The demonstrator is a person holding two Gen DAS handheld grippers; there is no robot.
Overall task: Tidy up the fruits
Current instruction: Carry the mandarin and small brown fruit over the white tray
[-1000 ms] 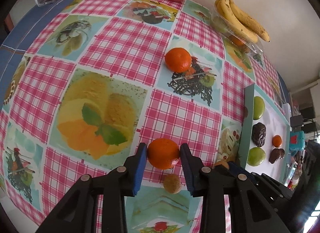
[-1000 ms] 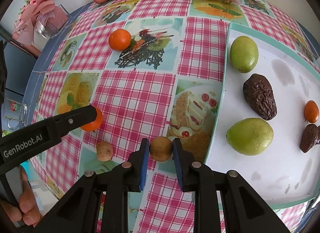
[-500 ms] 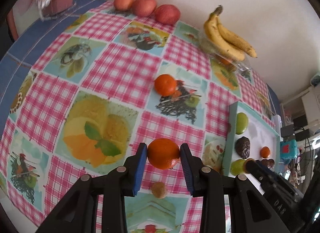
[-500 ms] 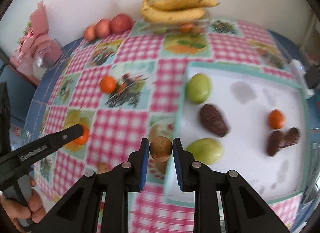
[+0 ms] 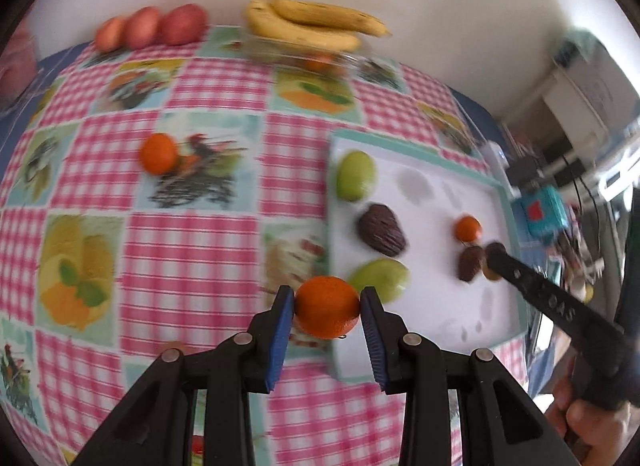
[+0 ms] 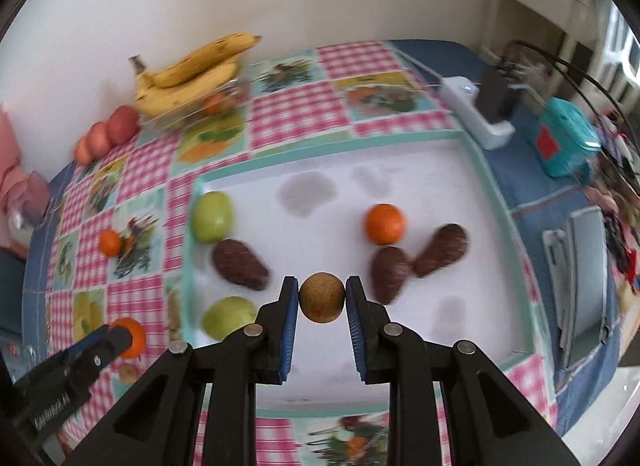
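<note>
Carry step: left tool (image 5: 327, 308) clamps a tangerine (image 5: 327, 307), right tool (image 6: 322, 298) clamps a small brown fruit (image 6: 322, 297); next, lower both into the tray (image 6: 505, 225)

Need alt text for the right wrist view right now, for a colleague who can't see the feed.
The right gripper holds a small round brown fruit between its blue pads, above a white tray with a teal rim. On the tray lie two green fruits, three dark brown fruits and one orange. At lower left, the left gripper carries another orange over the checked tablecloth.
</note>
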